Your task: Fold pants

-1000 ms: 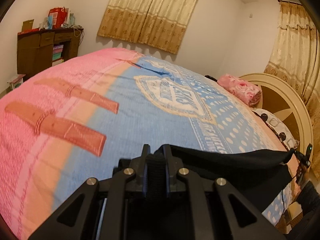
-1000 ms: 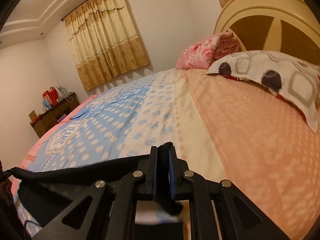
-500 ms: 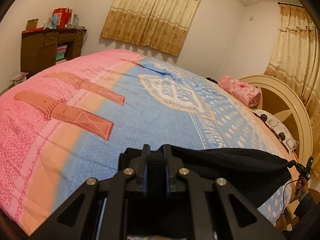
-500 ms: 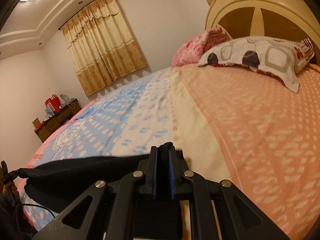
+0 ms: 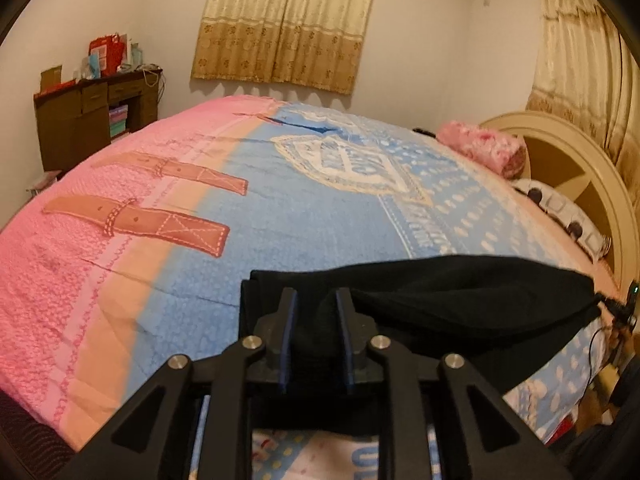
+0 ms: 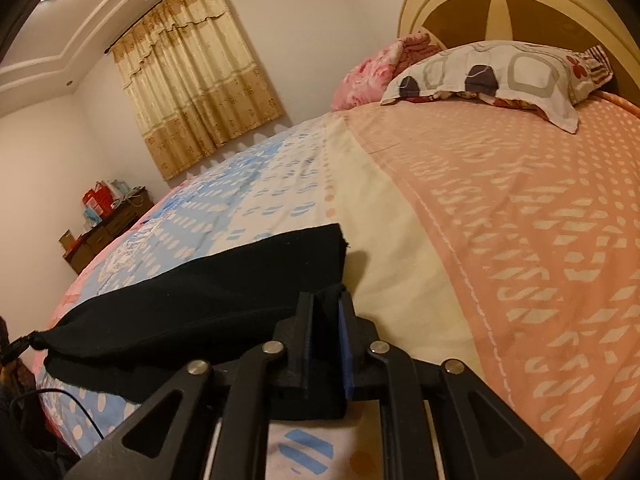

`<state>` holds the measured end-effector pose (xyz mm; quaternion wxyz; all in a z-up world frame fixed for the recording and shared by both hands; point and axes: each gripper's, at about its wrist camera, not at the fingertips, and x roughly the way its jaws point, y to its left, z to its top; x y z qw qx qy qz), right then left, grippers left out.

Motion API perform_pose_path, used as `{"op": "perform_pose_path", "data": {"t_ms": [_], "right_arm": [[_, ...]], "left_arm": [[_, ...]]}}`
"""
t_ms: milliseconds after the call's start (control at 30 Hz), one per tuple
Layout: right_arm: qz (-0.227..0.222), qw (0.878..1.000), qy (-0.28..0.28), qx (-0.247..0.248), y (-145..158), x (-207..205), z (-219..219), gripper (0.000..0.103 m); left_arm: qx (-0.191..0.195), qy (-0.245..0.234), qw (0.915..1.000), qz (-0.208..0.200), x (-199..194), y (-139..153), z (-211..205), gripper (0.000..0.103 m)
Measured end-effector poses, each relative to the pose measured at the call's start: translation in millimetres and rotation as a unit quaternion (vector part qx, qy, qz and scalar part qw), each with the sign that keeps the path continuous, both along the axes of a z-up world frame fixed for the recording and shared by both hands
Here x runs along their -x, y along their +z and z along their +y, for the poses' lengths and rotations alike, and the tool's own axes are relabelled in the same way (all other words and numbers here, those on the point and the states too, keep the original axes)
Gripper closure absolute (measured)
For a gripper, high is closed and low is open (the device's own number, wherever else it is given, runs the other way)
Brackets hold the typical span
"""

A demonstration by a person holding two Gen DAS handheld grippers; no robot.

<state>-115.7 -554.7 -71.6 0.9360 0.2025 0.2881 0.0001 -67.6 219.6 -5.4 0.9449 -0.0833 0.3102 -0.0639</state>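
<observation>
Lying on bed (image 5: pixel 320 220) | black pants (image 5: pixel 460 292) | left tool (image 5: pixel 316 300) opening, cloth between

Pants laid across the near edge of the bed, one end at each of my grippers.

The pants (image 5: pixel 460 300) lie on the bedspread (image 5: pixel 320 220) and run from my left gripper (image 5: pixel 316 304) off to the right in that view, while from my right gripper (image 6: pixel 326 308) they run off to the left. The left jaws are opening with cloth between them. Beyond the pants the bed stretches to the far wall with its curtain (image 5: pixel 284 24). A desk (image 5: pixel 96 120) stands at the far left. The headboard (image 6: pixel 520 4) is on the right, with a pillow (image 6: pixel 500 76) before it and a rolled blanket (image 6: pixel 384 68) to the pillow's left.
</observation>
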Motion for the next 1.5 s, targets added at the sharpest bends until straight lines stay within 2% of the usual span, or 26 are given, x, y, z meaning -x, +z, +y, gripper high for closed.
{"op": "perform_pose_path", "data": {"t_ms": [133, 200, 267, 367, 467, 600, 667, 733, 800, 867, 933, 1100, 1200, 1400, 1500], "right_arm": [[0.002, 1.000, -0.007, 0.004, 3.9, 5.5, 1.7, 0.086], [0.003, 1.000, -0.013, 0.019, 8.3, 11.5, 6.3, 0.086], [0.005, 0.999, -0.023, 0.031, 13.6, 19.0, 9.3, 0.085], [-0.009, 0.998, -0.046, 0.050, 27.6, 33.1, 17.9, 0.085], [-0.034, 0.997, -0.047, 0.056, 45.0, 44.6, 34.6, 0.085], [-0.047, 0.997, -0.006, 0.060, 59.1, 42.1, 73.8, 0.085], [-0.036, 0.995, 0.025, 0.091, 62.1, 31.8, 108.7, 0.085], [-0.028, 0.991, 0.073, 0.104, 61.7, 18.5, 149.8, 0.085], [-0.023, 0.989, 0.117, 0.089, 57.3, 8.3, 184.5, 0.085], [-0.008, 0.979, 0.175, 0.106, 50.5, -6.0, 235.3, 0.085], [-0.002, 0.963, 0.224, 0.149, 44.3, -14.2, 285.7, 0.085], [-0.005, 0.909, 0.333, 0.251, 26.3, -22.6, 397.3, 0.085], [-0.014, 0.879, 0.362, 0.310, 16.0, -24.2, 433.7, 0.085], [0.012, 0.860, 0.383, 0.338, 1.9, -35.9, 455.9, 0.085], [0.007, 0.861, 0.383, 0.335, 2.1, -39.4, 456.8, 0.085]], "left_arm": [[-0.017, 0.026, 0.9995, 0.012, 11.4, -0.3, 4.4, 0.057], [-0.021, 0.051, 0.9983, 0.020, 21.2, -0.9, 12.2, 0.055], [-0.009, 0.061, 0.9978, 0.022, 29.1, 0.2, 18.8, 0.055], [0.015, 0.056, 0.9980, 0.023, 36.3, 3.4, 18.7, 0.048], [0.035, 0.038, 0.9983, 0.029, 31.5, 3.4, 8.6, 0.047], [0.027, 0.028, 0.9971, 0.065, 6.8, -3.1, -5.7, 0.047], [0.037, 0.022, 0.9953, 0.087, -5.2, -11.3, -9.7, 0.047], [0.029, 0.020, 0.9948, 0.095, -11.8, -17.8, -14.1, 0.047], [0.013, 0.020, 0.9943, 0.104, -18.2, -24.6, -18.2, 0.047], [0.008, 0.026, 0.9930, 0.115, -23.9, -30.9, -18.8, 0.047], [0.007, 0.026, 0.9932, 0.113, -28.9, -33.5, -18.1, 0.047], [-0.006, 0.023, 0.9942, 0.105, -37.7, -33.1, -15.3, 0.047], [-0.012, 0.020, 0.9950, 0.097, -41.7, -33.9, -14.3, 0.047], [0.006, 0.014, 0.9960, 0.088, -43.4, -33.9, -8.0, 0.047], [0.011, 0.014, 0.9961, 0.086, -43.6, -34.0, -7.3, 0.047]]}}
